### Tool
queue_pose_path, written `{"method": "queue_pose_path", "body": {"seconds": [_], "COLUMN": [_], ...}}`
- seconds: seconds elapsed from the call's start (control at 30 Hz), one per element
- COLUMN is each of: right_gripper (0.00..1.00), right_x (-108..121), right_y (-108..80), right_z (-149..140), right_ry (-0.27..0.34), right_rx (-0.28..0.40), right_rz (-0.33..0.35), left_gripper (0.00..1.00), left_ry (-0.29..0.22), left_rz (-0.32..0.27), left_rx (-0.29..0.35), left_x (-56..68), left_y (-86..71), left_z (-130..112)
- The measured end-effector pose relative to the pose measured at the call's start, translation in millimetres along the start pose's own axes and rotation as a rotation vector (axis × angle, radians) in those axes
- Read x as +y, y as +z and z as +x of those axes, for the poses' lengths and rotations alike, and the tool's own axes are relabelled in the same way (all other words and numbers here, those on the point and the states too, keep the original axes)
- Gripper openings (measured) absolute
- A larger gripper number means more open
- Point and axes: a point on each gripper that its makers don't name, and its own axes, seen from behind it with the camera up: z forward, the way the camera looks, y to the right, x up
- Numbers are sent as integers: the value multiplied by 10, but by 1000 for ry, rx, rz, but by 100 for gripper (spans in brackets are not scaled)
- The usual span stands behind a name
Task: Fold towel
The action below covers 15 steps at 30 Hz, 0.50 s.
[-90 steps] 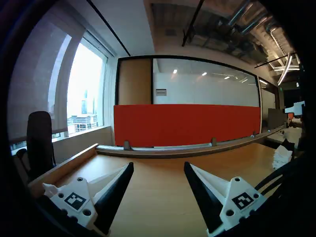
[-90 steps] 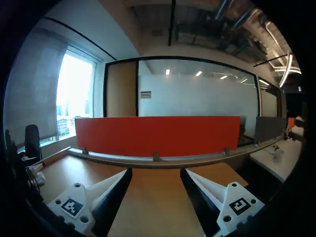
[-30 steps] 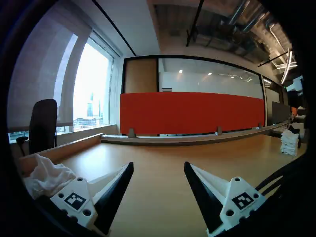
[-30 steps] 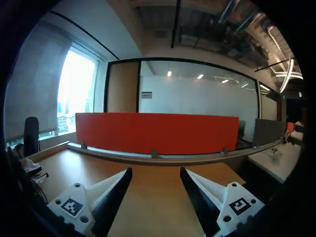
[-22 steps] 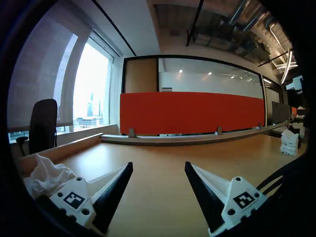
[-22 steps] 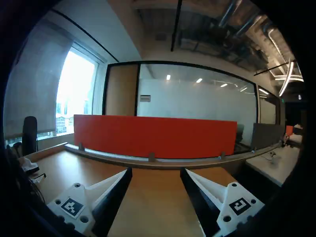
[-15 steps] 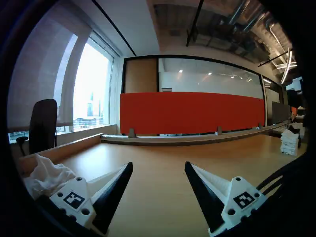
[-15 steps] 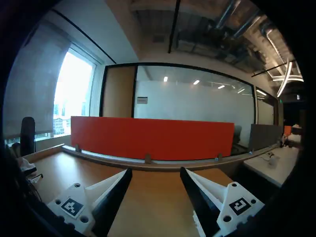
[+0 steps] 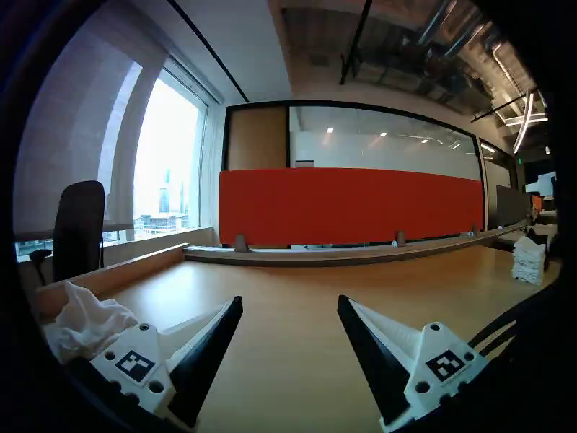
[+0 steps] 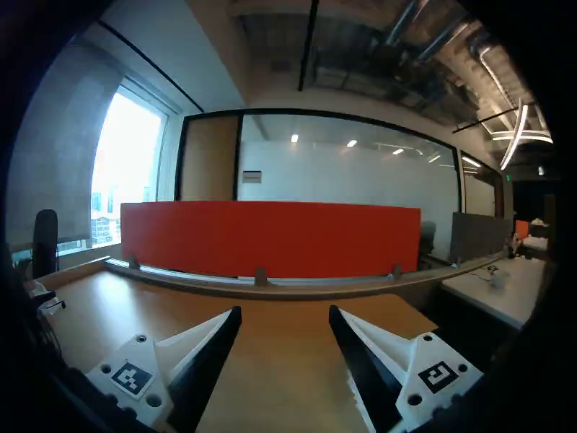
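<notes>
Lying beside the left gripper (image 9: 288,317) is a crumpled towel (image 9: 85,322); jaws released, likewise the right gripper's (image 10: 283,325).

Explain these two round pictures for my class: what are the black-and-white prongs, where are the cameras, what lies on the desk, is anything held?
The prongs are the fingers of two hand-held grippers that a person carries, one in each hand. Each picture comes from a camera riding on one gripper and looking forward along its fingers. The left gripper and the right gripper are both open and hold nothing, above a wooden desk. In the left gripper view, a crumpled white towel lies at the left, and folded towels are stacked at the far right. A red divider stands behind.
</notes>
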Motion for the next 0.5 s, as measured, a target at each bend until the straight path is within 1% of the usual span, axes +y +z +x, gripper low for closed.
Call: {"method": "queue_pose_path", "body": {"seconds": [0.17, 0.5], "right_gripper": [94, 94], "right_x": [30, 54], "right_y": [-23, -8], "right_z": [-214, -515], "right_ry": [1, 27], "right_rx": [9, 26], "right_rz": [1, -8], "left_gripper": [98, 97], "left_ry": [0, 0], "left_rz": [0, 0], "left_rx": [0, 0], "left_x": [4, 9], "left_y": [-5, -6], "left_z": [4, 7]}}
